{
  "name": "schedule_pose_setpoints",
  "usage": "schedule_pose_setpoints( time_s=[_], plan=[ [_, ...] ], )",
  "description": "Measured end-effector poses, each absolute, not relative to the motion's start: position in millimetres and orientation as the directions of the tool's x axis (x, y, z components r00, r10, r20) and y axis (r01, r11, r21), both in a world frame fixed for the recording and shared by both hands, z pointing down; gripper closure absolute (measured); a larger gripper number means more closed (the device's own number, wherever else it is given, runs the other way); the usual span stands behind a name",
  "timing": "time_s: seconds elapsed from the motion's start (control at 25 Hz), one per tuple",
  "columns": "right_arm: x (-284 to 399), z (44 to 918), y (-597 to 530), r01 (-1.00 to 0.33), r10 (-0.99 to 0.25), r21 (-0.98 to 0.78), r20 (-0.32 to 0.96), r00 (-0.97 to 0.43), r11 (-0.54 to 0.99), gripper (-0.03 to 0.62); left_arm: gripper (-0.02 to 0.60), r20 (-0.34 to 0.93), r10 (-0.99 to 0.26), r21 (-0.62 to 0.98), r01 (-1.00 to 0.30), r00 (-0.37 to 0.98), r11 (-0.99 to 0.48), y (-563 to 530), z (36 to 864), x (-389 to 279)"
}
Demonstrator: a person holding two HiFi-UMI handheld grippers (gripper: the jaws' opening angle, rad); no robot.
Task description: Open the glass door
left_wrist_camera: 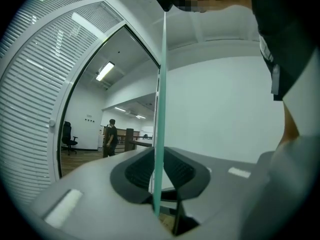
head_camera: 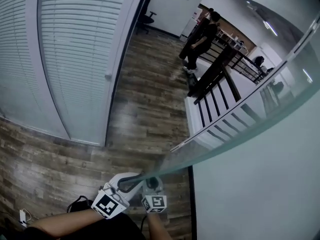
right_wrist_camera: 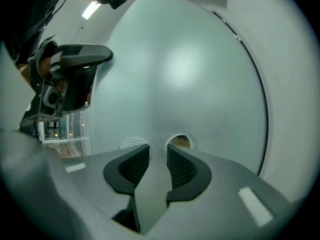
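The glass door (head_camera: 250,179) is a frosted pane whose thin green edge (left_wrist_camera: 161,84) runs upright through the left gripper view. My left gripper (head_camera: 134,180) points level and straddles that edge. Its two dark pads (left_wrist_camera: 137,171) sit against either face of the glass, shut on it. My right gripper (head_camera: 152,184) is just beside it, facing the flat frosted face of the door (right_wrist_camera: 190,74). Its jaws (right_wrist_camera: 157,159) stand apart with only the pane beyond them. Two round openings (right_wrist_camera: 180,140) show in the glass just past its tips.
A wall of white blinds (head_camera: 75,59) and a white door frame (head_camera: 117,69) stand at the left. A wood floor (head_camera: 145,109) leads through the gap. Beyond are a dark slatted railing (head_camera: 215,79), a person in black (head_camera: 202,39) and an office chair (head_camera: 146,16).
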State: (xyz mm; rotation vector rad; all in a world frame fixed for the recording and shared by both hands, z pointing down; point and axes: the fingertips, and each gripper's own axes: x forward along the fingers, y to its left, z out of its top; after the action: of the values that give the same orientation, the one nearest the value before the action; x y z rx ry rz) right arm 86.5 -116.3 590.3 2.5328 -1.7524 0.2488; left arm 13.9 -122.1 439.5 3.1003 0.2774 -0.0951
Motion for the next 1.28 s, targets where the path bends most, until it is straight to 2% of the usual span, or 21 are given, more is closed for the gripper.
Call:
schedule_pose_setpoints(
  time_s=[0.32,0.6,0.96,1.28],
  plan=[
    [86,594,-81,-0.884,-0.849,0.004,0.275,0.451,-0.468,0.436,0.526,-0.040,0.205,0.081,0.208,0.978,-0.975,-112,448,17],
    [70,580,-56,-0.865,-0.841,-0.021,0.249,0.480,-0.500,0.437,0.526,-0.075,0.235,0.038,0.239,0.969,-0.970,-97,428,15],
    [61,572,-36,-0.914,-0.894,-0.035,0.229,0.385,-0.403,0.442,0.525,-0.072,0.199,0.069,0.204,0.977,-0.977,-75,431,13],
    [64,563,-3,-0.928,-0.908,-0.025,0.220,0.358,-0.372,0.442,0.523,-0.094,0.189,0.054,0.195,0.977,-0.979,-41,429,10]
  ],
)
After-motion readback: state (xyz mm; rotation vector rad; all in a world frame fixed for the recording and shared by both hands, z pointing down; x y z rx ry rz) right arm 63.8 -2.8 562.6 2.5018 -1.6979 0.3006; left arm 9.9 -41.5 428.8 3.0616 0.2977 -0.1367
